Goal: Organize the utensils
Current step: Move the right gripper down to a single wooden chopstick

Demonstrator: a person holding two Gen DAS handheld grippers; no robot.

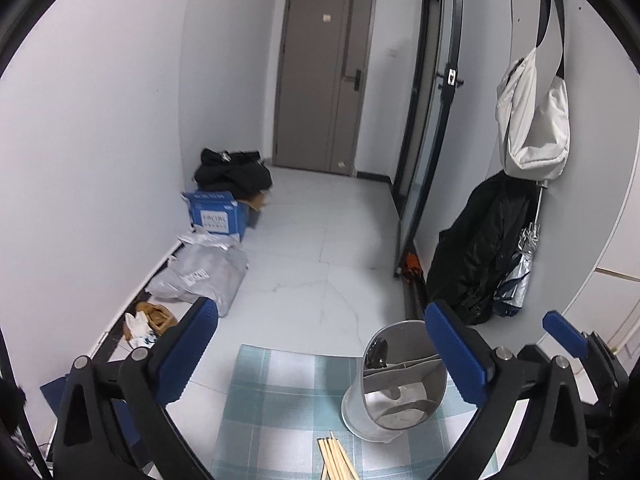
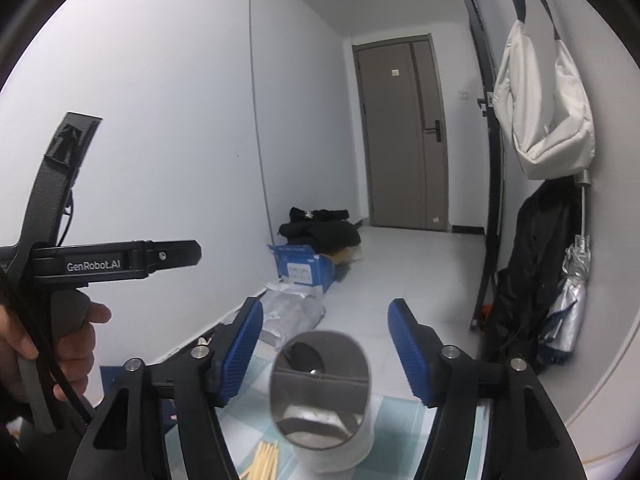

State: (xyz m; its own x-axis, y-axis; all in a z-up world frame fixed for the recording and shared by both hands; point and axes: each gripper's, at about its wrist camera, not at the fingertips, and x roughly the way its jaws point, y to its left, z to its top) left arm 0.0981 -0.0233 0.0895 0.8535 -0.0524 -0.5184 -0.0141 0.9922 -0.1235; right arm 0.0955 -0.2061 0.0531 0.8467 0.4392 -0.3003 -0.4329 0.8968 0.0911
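Both ribbed blue-padded grippers, left (image 1: 322,354) and right (image 2: 325,350), are held wide open and empty above a round grey metal utensil holder (image 2: 322,396) (divided inside); pale wooden chopsticks (image 1: 334,458) lie on the checked cloth's (image 1: 280,392) near edge.

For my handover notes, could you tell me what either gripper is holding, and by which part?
Nothing: the left gripper and right gripper are both open and empty.

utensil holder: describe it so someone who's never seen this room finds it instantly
Start at the pale blue checked mat on the white floor. The utensil holder stands on it: a grey metal cylinder with inner dividers, beside loose wooden chopsticks. It is the mat's only upright container.
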